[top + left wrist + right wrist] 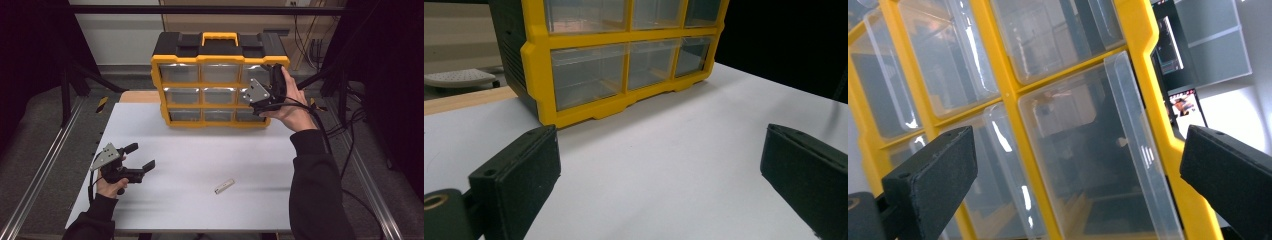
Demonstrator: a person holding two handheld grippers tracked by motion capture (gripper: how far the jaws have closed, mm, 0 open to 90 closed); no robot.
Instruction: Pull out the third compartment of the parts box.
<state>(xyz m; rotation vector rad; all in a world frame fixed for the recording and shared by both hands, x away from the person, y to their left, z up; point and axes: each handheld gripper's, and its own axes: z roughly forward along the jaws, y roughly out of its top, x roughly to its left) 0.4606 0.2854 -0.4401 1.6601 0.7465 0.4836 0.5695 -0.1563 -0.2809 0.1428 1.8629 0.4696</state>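
Observation:
A yellow and black organiser (220,55) with nine clear drawers stands at the back of the white table (200,150). My right gripper (272,75) is raised in front of its right column, open, jaws either side of a clear drawer (1088,165) whose front stands slightly proud of the yellow frame. In the right gripper view, the right gripper (1078,185) has nothing between its pads. My left gripper (141,156) rests low at the table's front left, open. In its own view the left gripper (659,170) faces the organiser (624,65) over bare table.
A small pale oblong piece (224,186) lies on the table near the front, right of centre. Metal frame rails (45,165) run along both sides of the table. Cables trail past the right forearm (315,185).

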